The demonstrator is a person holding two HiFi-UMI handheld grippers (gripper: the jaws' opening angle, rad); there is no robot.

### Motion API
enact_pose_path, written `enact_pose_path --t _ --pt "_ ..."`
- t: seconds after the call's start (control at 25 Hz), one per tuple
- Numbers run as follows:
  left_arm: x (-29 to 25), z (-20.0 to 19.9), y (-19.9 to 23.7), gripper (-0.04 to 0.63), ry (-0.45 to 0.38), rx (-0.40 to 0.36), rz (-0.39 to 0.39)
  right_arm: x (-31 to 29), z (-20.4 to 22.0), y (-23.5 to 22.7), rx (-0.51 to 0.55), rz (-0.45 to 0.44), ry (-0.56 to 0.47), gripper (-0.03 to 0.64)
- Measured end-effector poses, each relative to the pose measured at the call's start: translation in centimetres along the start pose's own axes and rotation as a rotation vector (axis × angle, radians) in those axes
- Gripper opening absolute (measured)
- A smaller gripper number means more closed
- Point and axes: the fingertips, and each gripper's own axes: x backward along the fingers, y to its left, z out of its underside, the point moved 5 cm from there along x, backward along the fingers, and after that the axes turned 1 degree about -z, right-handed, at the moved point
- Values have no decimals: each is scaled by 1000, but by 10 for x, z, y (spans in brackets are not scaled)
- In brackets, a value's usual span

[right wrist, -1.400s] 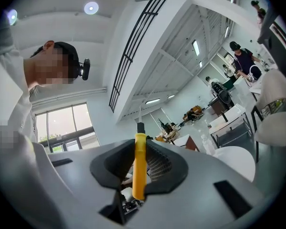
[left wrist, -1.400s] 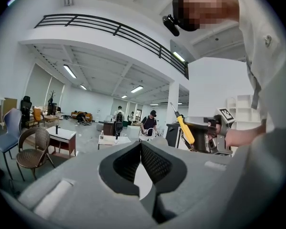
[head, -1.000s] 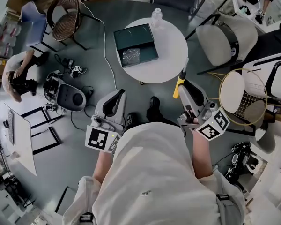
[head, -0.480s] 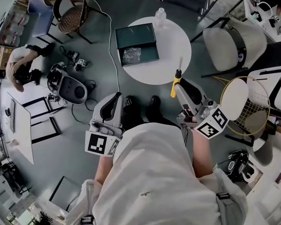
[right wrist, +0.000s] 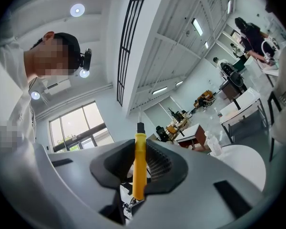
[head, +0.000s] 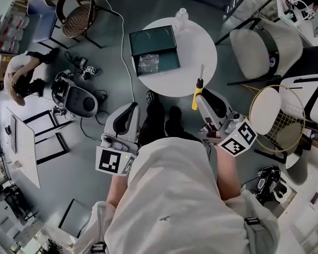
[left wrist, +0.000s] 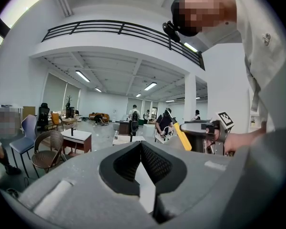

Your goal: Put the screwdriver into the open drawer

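Observation:
A dark green box (head: 152, 40) stands on the round white table (head: 196, 46), and its open drawer (head: 151, 64) faces me. My right gripper (head: 203, 98) is shut on the yellow handle of the screwdriver (head: 195, 99). The thin shaft points up toward the table's near rim. In the right gripper view the screwdriver (right wrist: 139, 168) stands upright between the pads of the right gripper (right wrist: 139, 149). My left gripper (head: 132, 108) hangs over the floor left of my feet, its jaws together and holding nothing. In the left gripper view the left gripper (left wrist: 141, 149) is level, with the screwdriver (left wrist: 182, 136) at its right.
A clear bottle (head: 181, 18) stands at the table's far edge. A white armchair (head: 265, 41) and a wire stool (head: 278, 115) are to the right, a wicker chair (head: 77, 12) at the far left. A grey floor device (head: 78, 100), cables and a crouching person (head: 21, 78) lie left.
I have stepped closer to the table. The right gripper carried the screwdriver forward, so its shaft now reaches the table's near rim. The left gripper moved forward a little.

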Motion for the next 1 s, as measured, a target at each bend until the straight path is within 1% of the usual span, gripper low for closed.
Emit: enact_pose_path --t 0.28,0.56,0.84,1.0 --pt "-31 -8 38 11 -38 30 32 -32 -19 0 126 46 54 77" --pt "-71 -26 76 11 -76 29 89 -73 -38 -11 175 73 51 77" --pt "-93 -38 119 11 -87 20 136 -116 -38 -15 278 103 87 77" --pt "-102 -40 144 11 -86 30 167 -138 -34 -15 314 130 105 75"
